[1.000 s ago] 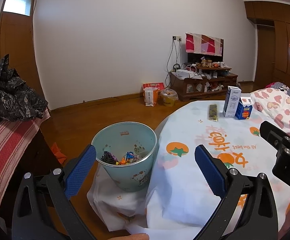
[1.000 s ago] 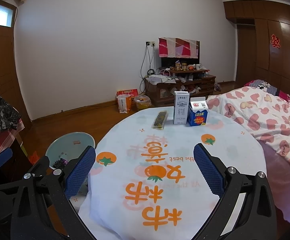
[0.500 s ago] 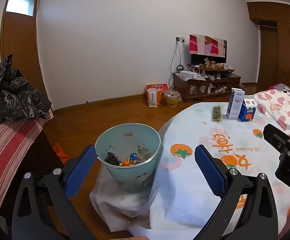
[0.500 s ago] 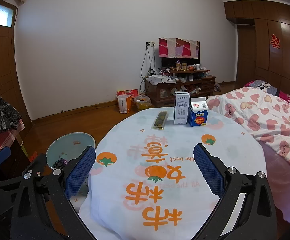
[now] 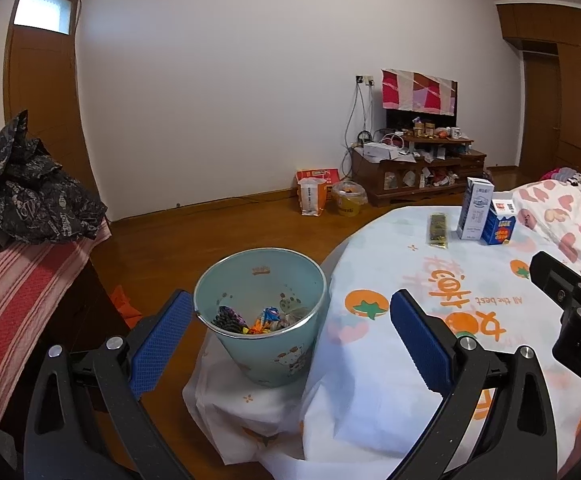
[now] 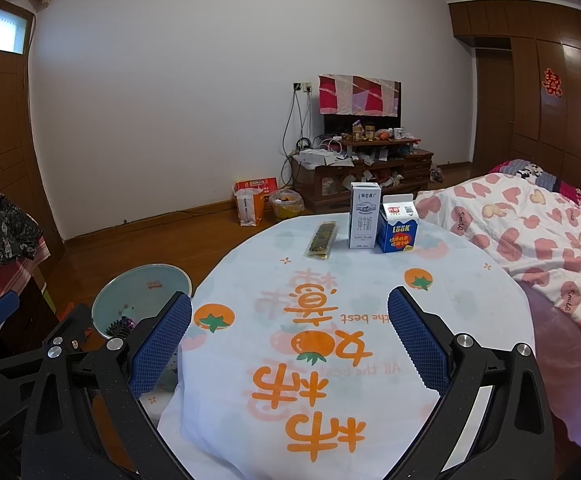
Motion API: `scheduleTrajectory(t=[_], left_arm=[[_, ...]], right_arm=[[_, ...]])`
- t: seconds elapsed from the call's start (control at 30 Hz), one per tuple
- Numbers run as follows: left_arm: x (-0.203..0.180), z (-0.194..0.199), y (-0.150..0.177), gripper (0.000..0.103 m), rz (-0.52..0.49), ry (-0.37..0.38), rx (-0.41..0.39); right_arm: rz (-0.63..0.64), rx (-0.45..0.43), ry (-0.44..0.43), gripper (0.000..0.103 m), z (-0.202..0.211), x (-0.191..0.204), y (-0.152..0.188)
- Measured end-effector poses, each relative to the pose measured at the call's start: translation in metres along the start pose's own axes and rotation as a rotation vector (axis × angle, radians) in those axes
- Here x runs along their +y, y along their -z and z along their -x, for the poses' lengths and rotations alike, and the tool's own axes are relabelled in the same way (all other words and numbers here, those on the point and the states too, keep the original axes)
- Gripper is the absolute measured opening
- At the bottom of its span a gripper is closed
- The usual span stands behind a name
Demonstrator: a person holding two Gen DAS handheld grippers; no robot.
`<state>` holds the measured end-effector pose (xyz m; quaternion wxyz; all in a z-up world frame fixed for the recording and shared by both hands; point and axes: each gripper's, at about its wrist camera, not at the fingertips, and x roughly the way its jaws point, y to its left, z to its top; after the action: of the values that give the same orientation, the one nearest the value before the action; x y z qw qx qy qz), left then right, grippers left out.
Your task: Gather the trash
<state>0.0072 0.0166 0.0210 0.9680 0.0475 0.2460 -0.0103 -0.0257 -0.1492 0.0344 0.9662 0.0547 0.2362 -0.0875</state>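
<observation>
Both tongs spread wide, nothing held.

Left blue-padded gripper is framed around the pale green wrapper-filled trash bin beside the table edge; right blue-padded gripper is held above the round orange-printed tablecloth, bare up to the flat dark snack packet, tall white carton and blue carton at the far edge.

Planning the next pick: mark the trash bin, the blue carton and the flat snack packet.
trash bin (image 5: 264, 356), left wrist view, outer front wall.
blue carton (image 6: 397, 233), right wrist view, printed front face.
flat snack packet (image 6: 321, 240), right wrist view, middle of top face.
</observation>
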Motion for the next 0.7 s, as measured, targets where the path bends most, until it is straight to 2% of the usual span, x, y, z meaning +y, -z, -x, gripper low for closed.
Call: scheduleTrajectory(t=[0.43, 0.7], left_arm=[[0.0011, 0.0026, -0.0006, 0.097, -0.001, -0.001, -0.014], [0.0004, -0.0047, 0.0006, 0.097, 0.003, 0.019, 0.021]], right_arm=[[-0.005, 0.008, -0.002, 0.097, -0.0030, 0.0005, -0.0006], [-0.006, 0.009, 0.000, 0.097, -0.0038, 0.0004, -0.0003]])
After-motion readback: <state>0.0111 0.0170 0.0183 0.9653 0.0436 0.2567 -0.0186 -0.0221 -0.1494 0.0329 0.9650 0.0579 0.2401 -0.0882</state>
